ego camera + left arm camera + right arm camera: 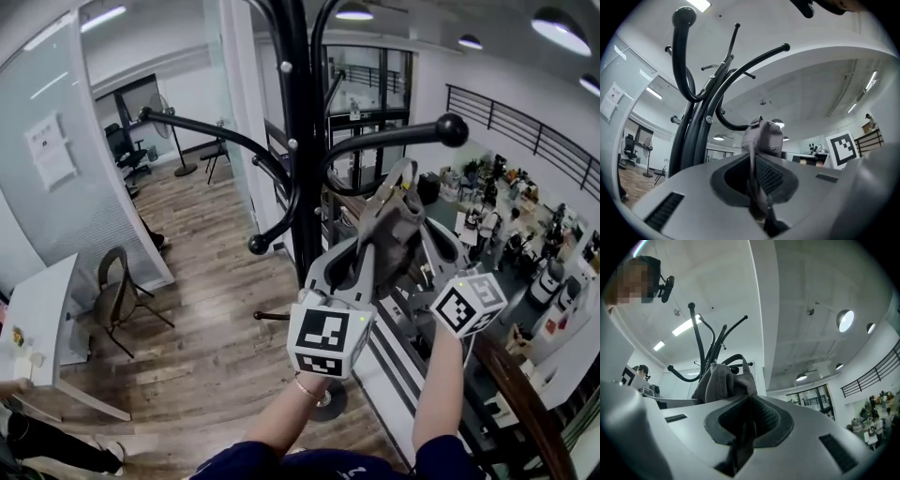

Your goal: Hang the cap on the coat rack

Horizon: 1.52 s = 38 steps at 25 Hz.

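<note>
A grey cap (396, 220) hangs between my two grippers, close in front of the black coat rack (300, 141). It sits just below the rack's right arm, which ends in a ball (452, 129). My left gripper (367, 246) is shut on one edge of the cap. My right gripper (419, 225) is shut on the other edge. In the left gripper view the cap (764, 138) bunches above the left gripper (754, 157), with the coat rack (701, 126) beyond. In the right gripper view the cap (724, 383) rises from the right gripper (749, 398) in front of the coat rack (710, 348).
Several curved rack arms spread out, one to the left ending in a ball (145, 113) and a lower one (258, 245). A chair (117, 295) and a white table (37, 319) stand at the left. A railing (511, 375) runs along the right.
</note>
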Motion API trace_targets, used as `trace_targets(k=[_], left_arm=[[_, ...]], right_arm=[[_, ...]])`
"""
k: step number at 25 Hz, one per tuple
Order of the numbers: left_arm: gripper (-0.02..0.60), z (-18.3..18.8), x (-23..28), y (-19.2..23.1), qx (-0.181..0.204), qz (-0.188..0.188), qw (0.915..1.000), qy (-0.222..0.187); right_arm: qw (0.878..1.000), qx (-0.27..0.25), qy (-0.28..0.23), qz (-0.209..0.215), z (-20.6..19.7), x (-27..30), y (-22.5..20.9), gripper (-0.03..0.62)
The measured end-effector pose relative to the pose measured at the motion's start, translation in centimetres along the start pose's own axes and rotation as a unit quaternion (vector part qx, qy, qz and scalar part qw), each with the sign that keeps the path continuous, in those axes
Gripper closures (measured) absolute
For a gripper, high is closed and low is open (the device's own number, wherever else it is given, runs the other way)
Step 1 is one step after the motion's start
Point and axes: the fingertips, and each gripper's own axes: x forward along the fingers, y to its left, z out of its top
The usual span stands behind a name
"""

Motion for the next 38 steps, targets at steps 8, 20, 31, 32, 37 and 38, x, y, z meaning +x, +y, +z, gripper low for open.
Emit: trace_targets(k=[8,20,31,32,37,38], left_arm=[[0.555,-0.8,-1.1,0.6,-0.009,0.02,0.9997,-0.009],[0.555,-3.4,-3.7,2.4,-0.028,0.057,0.9979,0.008],[0.554,-6.0,-4.9,1.8,-0.026,0.059,0.9977,0.022],[0.552,-6.0,-5.1,1.6,-0.025,0.056,0.998,0.018],[0.376,-6.3,-6.6,0.8,-0.018,0.06,0.998,0.002],[0.321,-6.4,-7.0,0.7,-0.016,0.065,0.9978,0.001]], right_arm=[[0.999,-0.02,0.036,0.035,-2.1,2.1,1.8,0.563],[0.992,-0.075,0.066,0.076,-3.9,3.0,5.8,0.563],[0.996,-0.003,0.048,0.073,-5.9,1.9,5.8,0.554],[0.997,0.001,0.039,0.07,-5.7,1.6,5.7,0.543],[0.998,-0.003,0.032,0.056,-5.3,-0.2,5.4,0.371],[0.998,-0.012,0.033,0.053,-5.3,-0.7,5.5,0.353]])
